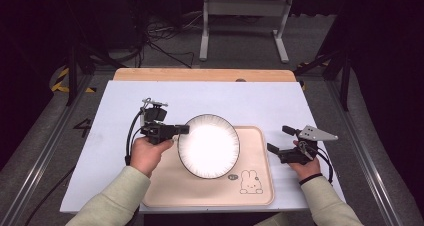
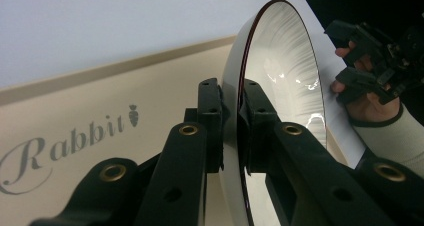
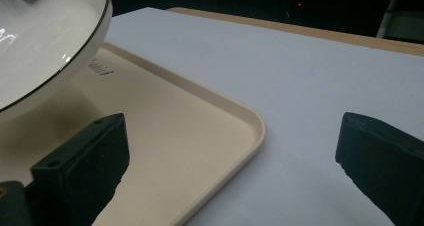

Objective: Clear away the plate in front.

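Observation:
A white plate [image 1: 208, 146] with a thin dark rim hangs over the left half of a beige tray [image 1: 175, 188]. My left gripper [image 1: 184, 129] is shut on the plate's left rim. In the left gripper view its two black jaws pinch the plate [image 2: 285, 71] edge at the left gripper [image 2: 232, 106], with the tray [image 2: 125, 86] and its "Rabbit" lettering behind. My right gripper [image 1: 279, 139] stands open at the tray's right edge with nothing in it. In the right gripper view the plate [image 3: 45, 41] floats tilted above the tray [image 3: 200, 131], and the right gripper [image 3: 232, 141] straddles the tray's corner.
The tray lies on a white table [image 1: 240, 98] with a wooden strip along its far edge. A rabbit drawing [image 1: 251, 182] marks the tray's near right corner. The right hand's gripper [image 2: 345, 56] shows beyond the plate. Dark floor, cables and a metal frame lie past the table.

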Demonstrator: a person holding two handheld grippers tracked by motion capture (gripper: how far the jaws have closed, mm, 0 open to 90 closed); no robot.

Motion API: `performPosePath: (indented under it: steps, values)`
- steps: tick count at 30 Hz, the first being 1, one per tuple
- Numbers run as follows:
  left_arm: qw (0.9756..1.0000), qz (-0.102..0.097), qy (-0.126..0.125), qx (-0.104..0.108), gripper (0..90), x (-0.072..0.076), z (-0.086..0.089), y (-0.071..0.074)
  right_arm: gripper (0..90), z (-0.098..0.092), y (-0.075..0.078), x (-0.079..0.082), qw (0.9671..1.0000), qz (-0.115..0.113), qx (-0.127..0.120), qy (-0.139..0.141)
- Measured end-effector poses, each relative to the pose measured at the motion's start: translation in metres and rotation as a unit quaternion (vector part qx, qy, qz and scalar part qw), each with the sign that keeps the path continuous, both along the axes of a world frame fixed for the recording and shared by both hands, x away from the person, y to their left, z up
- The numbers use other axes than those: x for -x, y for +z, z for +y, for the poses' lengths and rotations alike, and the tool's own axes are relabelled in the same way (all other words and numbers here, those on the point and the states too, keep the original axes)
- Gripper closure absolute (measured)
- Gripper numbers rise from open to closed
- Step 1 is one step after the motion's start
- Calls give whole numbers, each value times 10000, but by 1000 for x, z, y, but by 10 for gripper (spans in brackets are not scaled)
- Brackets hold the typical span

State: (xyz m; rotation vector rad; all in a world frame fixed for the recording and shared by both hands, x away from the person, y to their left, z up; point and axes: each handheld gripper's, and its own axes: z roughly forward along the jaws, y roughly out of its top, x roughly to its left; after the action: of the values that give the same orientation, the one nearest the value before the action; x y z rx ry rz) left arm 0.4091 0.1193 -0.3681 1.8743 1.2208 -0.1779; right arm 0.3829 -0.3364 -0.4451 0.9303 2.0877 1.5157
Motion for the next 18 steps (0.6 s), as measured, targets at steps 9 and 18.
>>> performPosePath:
  steps: [9,18]
  values:
    - [9999,158,-55,-9,817,1,-1,-14,11,0,0,0,10000,-4,-2,11]
    - [9993,356,-108,12,815,3,-2,-27,13,1,0,0,10000,-2,-1,34]
